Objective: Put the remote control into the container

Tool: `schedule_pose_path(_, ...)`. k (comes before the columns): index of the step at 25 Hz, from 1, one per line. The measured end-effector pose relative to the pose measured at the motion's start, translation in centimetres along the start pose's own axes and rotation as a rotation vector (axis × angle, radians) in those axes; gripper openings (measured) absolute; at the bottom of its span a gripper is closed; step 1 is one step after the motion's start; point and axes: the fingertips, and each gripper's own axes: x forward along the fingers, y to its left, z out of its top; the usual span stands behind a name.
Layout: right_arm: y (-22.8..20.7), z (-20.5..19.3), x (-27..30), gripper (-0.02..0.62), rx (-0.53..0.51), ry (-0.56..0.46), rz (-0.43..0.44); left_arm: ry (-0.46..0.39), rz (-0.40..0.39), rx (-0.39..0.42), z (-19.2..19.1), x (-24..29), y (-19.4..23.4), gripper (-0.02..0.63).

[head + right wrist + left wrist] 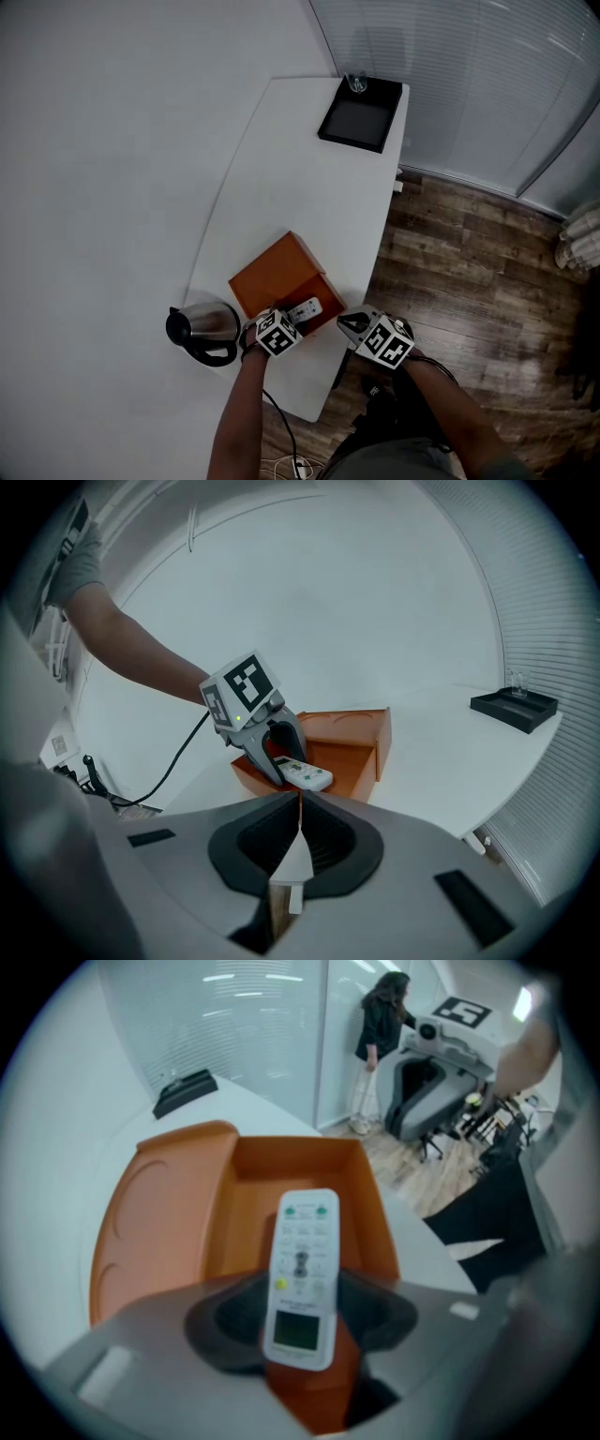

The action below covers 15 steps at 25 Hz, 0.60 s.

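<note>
1 white table bears the orange container, above wooden floor.

On your white tabletop, a steel kettle with a black handle stands near the edge at about eight o'clock. A black tray lies at the far corner, around one o'clock, with a clear glass in its far-left corner. Wooden floor runs along at three o'clock, with window blinds beyond it.
</note>
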Motion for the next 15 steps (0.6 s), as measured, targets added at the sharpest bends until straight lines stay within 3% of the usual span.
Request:
schedule_pose_path(10,0.6,-0.3,0.6,0.017,-0.002,0.007,0.023,0.065,0.055,0.017,-0.7,1.2,0.1,0.224)
schedule_pose_path(15,0.8,-0.6,0.5,0.017,0.011,0.005,0.034,0.057,0.074,0.018,-0.7,1.2,0.2,0.230)
